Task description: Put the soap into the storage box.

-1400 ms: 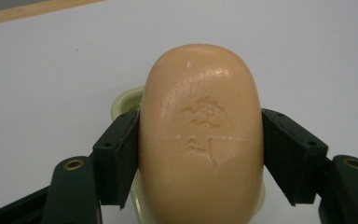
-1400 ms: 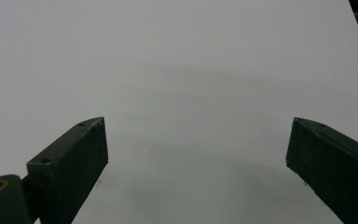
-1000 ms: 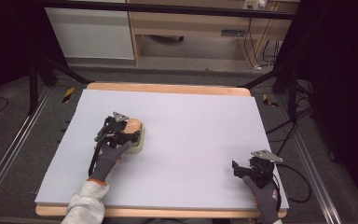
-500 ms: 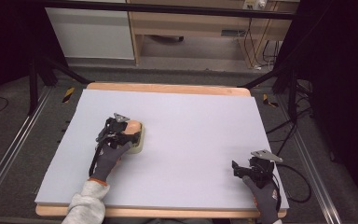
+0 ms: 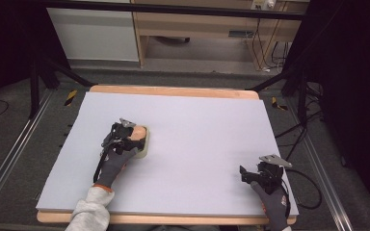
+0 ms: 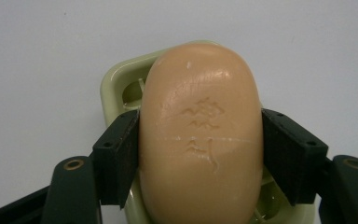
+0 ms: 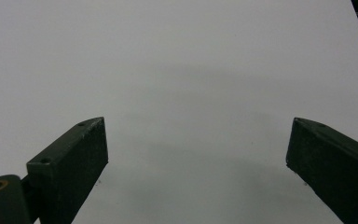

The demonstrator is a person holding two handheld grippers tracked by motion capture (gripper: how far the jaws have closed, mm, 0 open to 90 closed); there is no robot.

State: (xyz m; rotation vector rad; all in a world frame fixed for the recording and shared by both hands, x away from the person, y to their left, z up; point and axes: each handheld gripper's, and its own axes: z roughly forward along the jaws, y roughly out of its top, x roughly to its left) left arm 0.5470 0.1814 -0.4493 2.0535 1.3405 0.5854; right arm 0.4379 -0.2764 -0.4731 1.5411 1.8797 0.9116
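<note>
**Soap bar gripped over its dish, left side of surface**

You are clamping the left tool (image 6: 200,154) on a peach-coloured soap bar (image 6: 200,126); both black pads are pressing flat against its long sides, about mid-length. The bar is sitting over a pale green soap dish (image 6: 121,84), whose rim and drain slots are peeking out behind it and below it. Whether the bar is resting in the dish or already lifted just clear, I cannot tell.

From the high view, the left tool (image 5: 125,137), bar and soap dish (image 5: 146,147) are lying left of centre on the grey surface (image 5: 197,125). Your right tool (image 5: 262,173) is resting near the front right corner, well apart from the soap, with its jaws spread wide and nothing between them.

Judgement for the step in hand: soap is slick and rounded, so you are better off keeping the squeeze steady, the pads level across the widest part, and any lift straight up so the dish is not dragging along.

Markings: an embossed emblem is showing on the bar's top face, wavy lines over a curling figure, crossed by a thin scratch. No letters are readable.
</note>
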